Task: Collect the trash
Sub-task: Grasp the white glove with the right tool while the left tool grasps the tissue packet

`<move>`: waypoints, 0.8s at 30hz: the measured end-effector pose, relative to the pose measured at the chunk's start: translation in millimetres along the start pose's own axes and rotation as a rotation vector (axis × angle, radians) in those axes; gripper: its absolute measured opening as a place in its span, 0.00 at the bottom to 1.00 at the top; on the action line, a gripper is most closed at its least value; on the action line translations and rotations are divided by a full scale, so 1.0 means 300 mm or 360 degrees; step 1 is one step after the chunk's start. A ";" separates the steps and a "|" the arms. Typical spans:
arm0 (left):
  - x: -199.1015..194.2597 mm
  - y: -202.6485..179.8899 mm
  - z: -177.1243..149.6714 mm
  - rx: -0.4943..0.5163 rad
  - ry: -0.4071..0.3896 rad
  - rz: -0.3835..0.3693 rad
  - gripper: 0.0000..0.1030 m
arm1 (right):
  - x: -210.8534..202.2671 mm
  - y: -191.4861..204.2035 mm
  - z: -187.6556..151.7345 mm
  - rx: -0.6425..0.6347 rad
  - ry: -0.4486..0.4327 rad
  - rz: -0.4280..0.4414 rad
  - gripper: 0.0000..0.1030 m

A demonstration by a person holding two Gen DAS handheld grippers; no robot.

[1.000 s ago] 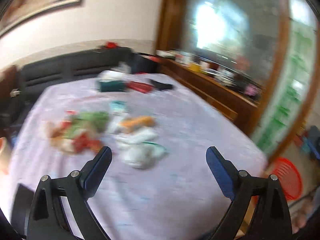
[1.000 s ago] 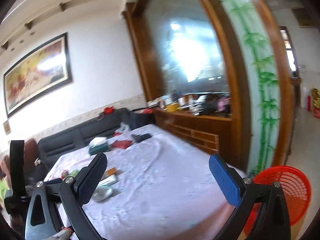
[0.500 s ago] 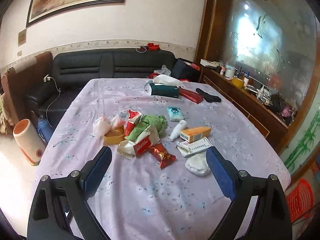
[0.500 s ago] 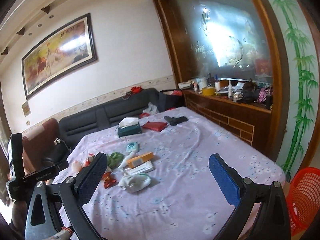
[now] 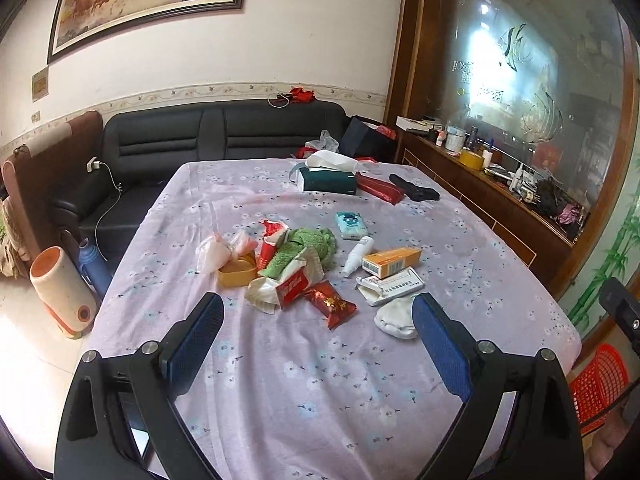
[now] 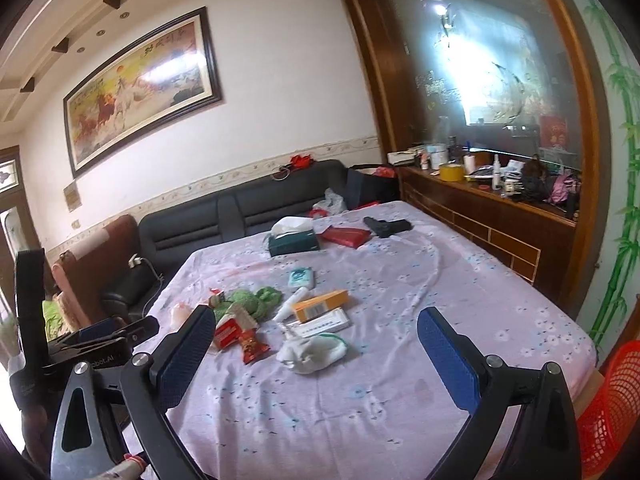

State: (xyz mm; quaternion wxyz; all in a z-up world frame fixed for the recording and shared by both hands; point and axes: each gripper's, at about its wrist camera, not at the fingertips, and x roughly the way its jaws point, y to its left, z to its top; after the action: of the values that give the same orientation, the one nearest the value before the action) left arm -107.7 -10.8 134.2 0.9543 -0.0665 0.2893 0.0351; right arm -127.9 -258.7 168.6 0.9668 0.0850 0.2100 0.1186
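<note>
Crinkly foil wrapper (image 5: 330, 304) on soft floral tablecloth (image 5: 320, 380); both grippers' ribbed pads (image 5: 196, 338) wide apart.

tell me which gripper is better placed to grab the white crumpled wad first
Right, probably. The white wad lies ahead between the right gripper fingers, and the red basket stands on that side. The left gripper is open too, centred nearer the red wrapper.

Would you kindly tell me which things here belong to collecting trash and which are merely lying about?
For the job:
red foil snack wrapper
crumpled white tissue wad
red mesh plastic basket

Lying about:
dark green tissue box
black leather sofa
</note>
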 end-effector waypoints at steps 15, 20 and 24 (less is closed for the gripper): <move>0.125 0.118 0.024 0.0010 0.0018 0.0038 0.92 | 0.224 0.055 -0.044 0.0002 0.0166 0.0026 0.96; 0.254 0.130 0.024 0.0035 0.0116 0.0011 0.92 | 0.357 0.049 -0.099 0.0046 0.0323 0.0066 0.91; 0.361 0.142 0.020 0.0048 0.0217 0.0023 0.92 | 0.460 0.029 -0.139 0.0093 0.0443 0.0085 0.88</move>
State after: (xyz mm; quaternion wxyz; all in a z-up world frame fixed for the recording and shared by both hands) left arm -18.9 35.4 74.4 0.9329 -0.0524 0.3547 0.0332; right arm -25.4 -209.1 79.6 0.9219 0.1015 0.3430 0.1488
